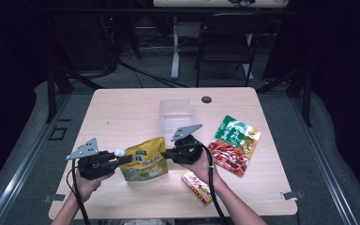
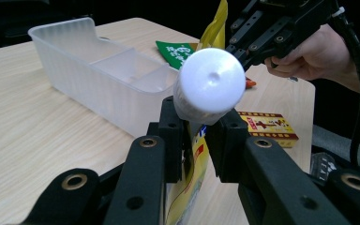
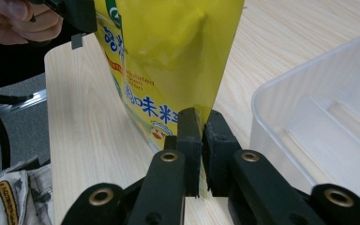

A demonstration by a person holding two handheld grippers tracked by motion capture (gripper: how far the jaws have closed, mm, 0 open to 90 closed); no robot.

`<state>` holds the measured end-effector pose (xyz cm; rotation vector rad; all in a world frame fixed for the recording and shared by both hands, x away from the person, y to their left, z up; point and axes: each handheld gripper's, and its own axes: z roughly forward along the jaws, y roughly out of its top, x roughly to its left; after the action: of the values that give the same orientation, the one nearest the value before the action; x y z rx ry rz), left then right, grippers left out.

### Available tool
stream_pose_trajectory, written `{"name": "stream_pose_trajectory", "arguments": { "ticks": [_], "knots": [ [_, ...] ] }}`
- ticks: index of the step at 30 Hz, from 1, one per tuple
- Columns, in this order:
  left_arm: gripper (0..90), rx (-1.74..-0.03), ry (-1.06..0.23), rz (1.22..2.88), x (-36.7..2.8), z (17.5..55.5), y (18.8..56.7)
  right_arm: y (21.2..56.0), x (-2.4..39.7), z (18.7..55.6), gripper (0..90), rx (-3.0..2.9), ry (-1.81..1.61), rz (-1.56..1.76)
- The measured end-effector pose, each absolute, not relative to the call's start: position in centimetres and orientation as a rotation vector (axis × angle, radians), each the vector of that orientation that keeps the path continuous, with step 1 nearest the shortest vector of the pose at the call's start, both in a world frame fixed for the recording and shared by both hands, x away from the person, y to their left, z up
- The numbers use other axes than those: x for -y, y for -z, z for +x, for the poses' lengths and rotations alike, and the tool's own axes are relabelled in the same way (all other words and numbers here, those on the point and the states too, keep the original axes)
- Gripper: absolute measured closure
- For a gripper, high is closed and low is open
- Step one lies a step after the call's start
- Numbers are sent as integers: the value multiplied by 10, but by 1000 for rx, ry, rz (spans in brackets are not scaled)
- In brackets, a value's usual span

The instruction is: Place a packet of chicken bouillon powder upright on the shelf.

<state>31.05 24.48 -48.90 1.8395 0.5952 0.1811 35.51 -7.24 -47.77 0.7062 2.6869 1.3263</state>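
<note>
Yellow pouch (image 1: 145, 160) held upright above near middle of worktop (image 1: 122, 112) between both grippers. Left gripper (image 2: 200, 136) clamped at neck below white cap (image 2: 210, 84); pouch body largely hidden behind jaws there. Right gripper (image 3: 201, 140) pinched tight on pouch's edge seam. Pouch print cut off at top in right gripper view. Clear bin (image 1: 176, 114) seen just beyond.
</note>
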Motion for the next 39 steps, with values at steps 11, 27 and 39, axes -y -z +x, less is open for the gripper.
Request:
{"name": "stream_pose_trajectory", "arguments": {
  "ticks": [11,27,39],
  "knots": [
    [680,-600,-155,1837,-235,312,491,478,79,348,861,-2696,-1321,695],
    [756,-573,-139,1823,-232,314,493,480,83,350,718,-2654,-1352,729],
    [757,-556,-125,1824,-228,313,488,478,117,343,279,-2628,-1276,847]
  ]
}}
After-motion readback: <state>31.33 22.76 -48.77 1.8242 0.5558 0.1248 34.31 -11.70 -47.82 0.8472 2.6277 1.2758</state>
